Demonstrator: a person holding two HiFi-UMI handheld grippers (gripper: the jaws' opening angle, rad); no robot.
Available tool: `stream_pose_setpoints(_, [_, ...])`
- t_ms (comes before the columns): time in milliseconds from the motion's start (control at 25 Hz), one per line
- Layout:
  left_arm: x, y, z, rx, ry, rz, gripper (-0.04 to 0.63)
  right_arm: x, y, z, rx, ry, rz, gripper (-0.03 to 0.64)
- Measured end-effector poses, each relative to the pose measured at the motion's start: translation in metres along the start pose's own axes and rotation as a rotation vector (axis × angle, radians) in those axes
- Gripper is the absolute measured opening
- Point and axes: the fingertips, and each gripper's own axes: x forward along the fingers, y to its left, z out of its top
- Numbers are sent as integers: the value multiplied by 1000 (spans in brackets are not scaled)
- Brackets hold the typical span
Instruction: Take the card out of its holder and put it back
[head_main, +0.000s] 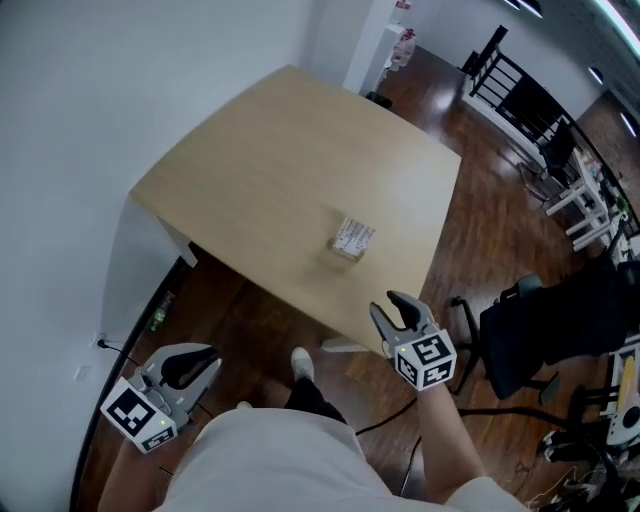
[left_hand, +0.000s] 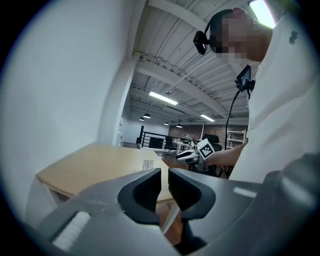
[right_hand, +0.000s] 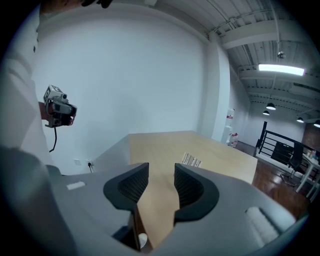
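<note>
The card holder (head_main: 352, 238), a small stand with a white printed card in it, sits in the near middle of the light wooden table (head_main: 280, 150). It also shows as a small striped card holder (left_hand: 147, 164) in the left gripper view and as the card holder (right_hand: 190, 160) beyond the jaws in the right gripper view. My right gripper (head_main: 393, 305) hovers at the table's near edge, short of the holder, its jaws (right_hand: 161, 172) open and empty. My left gripper (head_main: 195, 360) hangs low, off the table's left side; its jaws (left_hand: 164, 175) stand almost together, with nothing between them.
A white wall runs along the table's left and far sides. A black office chair (head_main: 540, 330) stands on the dark wood floor to the right. My shoe (head_main: 302, 365) is under the table's near edge. A black railing (head_main: 510, 85) and desks lie farther off.
</note>
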Motion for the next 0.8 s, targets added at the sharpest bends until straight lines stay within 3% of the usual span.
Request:
stream_pose_setpoints(240, [-51, -39, -34, -13, 18, -107, 49, -97, 107, -29, 76, 9, -41, 160])
stream_pose_setpoints(440, [-58, -63, -60, 6, 50, -208, 49, -142, 187, -45, 125, 2, -31, 165])
stream_pose_setpoints(800, [-49, -102, -52, 49, 27, -281, 49, -191, 231, -38, 128, -41, -33, 163])
